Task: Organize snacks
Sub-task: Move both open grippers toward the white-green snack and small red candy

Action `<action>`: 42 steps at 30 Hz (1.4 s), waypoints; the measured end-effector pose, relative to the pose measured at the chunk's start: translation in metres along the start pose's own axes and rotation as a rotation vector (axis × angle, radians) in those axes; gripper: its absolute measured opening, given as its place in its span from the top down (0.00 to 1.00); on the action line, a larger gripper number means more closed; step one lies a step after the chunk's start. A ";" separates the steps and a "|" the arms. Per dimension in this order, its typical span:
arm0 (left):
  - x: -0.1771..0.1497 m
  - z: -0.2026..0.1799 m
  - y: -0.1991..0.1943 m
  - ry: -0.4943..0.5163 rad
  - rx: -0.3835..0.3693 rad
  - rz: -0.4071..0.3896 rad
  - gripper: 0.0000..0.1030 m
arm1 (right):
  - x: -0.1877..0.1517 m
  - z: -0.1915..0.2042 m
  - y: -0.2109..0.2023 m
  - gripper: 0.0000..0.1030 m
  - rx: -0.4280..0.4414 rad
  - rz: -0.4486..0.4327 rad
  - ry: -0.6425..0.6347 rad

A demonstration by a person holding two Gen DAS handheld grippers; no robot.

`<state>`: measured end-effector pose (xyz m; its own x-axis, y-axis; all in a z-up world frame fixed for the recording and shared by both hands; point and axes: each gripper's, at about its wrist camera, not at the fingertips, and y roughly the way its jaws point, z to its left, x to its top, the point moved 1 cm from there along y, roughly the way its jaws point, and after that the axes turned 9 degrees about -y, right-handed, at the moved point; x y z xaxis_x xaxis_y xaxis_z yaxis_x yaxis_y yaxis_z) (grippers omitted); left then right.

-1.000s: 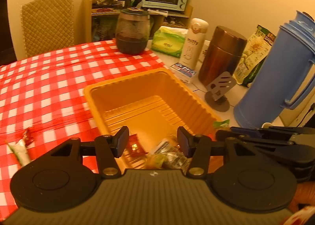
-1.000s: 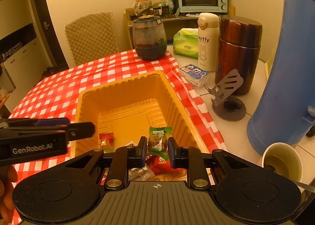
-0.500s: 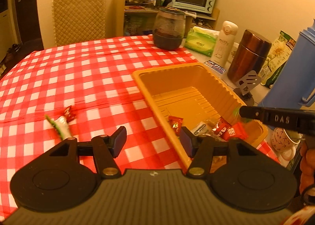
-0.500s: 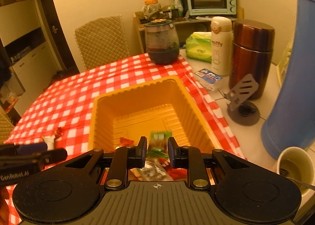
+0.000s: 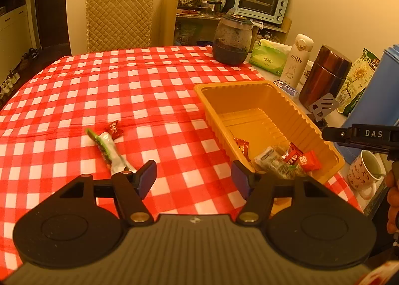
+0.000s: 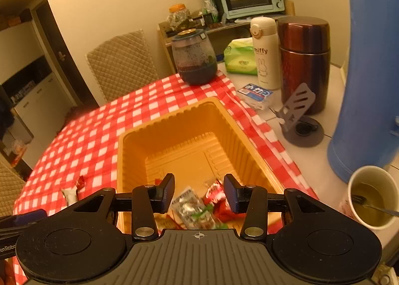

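Snacks (image 5: 286,157) lie in the tray (image 5: 261,90); two more (image 5: 109,145) lie left of it on the tablecloth (image 5: 124,80).

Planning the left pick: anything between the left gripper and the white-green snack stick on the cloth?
Left wrist view: nothing. The left gripper is open, and only bare checkered tablecloth separates it from the snack stick; the stick's near end sits beside the left fingertip.
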<state>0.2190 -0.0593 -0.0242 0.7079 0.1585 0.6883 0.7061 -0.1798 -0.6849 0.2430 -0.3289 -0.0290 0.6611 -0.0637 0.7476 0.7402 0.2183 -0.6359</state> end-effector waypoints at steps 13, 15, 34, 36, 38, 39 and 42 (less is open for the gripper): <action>-0.009 0.012 -0.050 -0.017 0.018 -0.031 0.33 | -0.007 0.047 -0.048 0.49 -0.007 -0.013 -0.070; -0.009 0.015 -0.059 -0.020 0.023 -0.042 0.31 | -0.007 0.054 -0.054 0.48 -0.003 -0.017 -0.075; -0.017 0.048 -0.103 -0.048 0.080 -0.090 0.25 | -0.020 0.110 -0.064 0.42 0.075 -0.010 -0.136; -0.017 0.053 -0.104 -0.054 0.087 -0.091 0.25 | -0.022 0.114 -0.063 0.42 0.084 -0.004 -0.142; -0.018 0.058 -0.105 -0.059 0.096 -0.090 0.25 | -0.024 0.119 -0.061 0.42 0.091 0.001 -0.148; -0.018 0.060 -0.105 -0.061 0.099 -0.091 0.25 | -0.025 0.121 -0.059 0.42 0.094 0.002 -0.151; -0.019 0.068 -0.105 -0.070 0.110 -0.088 0.25 | -0.027 0.128 -0.055 0.42 0.106 0.005 -0.160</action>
<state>0.1323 0.0220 0.0179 0.6402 0.2365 0.7309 0.7599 -0.0551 -0.6477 0.1687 -0.2148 0.0107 0.6308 0.0912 0.7706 0.7142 0.3202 -0.6225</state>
